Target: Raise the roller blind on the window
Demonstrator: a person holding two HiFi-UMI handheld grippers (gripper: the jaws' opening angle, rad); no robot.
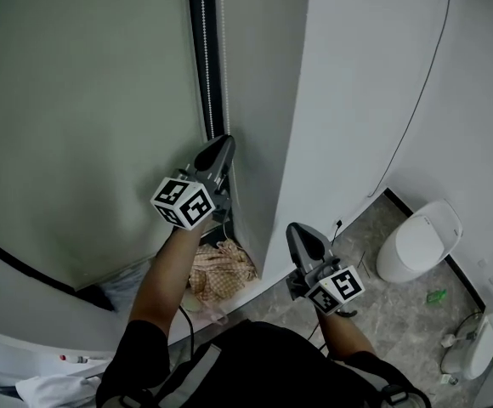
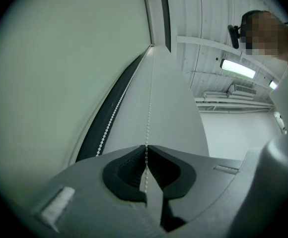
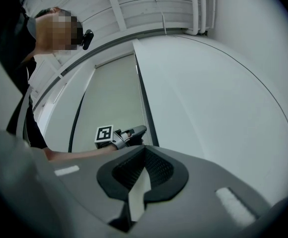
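Note:
The pale green roller blind (image 1: 76,100) covers the window on the left, and a dark frame strip (image 1: 197,49) runs along its right edge. A white bead chain (image 1: 209,66) hangs along that strip in two strands. My left gripper (image 1: 223,144) points up at the chain and is shut on it. In the left gripper view one strand of the bead chain (image 2: 150,98) runs straight down into the closed tips of the left gripper (image 2: 145,150). My right gripper (image 1: 298,233) is lower and to the right, shut and empty, away from the chain. In the right gripper view the closed right gripper (image 3: 145,150) faces the left gripper (image 3: 136,132).
A white wall pier (image 1: 348,100) stands right of the window, with a thin cable (image 1: 416,117) running down it. A checkered cloth (image 1: 221,266) lies on the sill below the left gripper. A white toilet (image 1: 421,240) stands on the grey tiled floor (image 1: 399,313) at the right.

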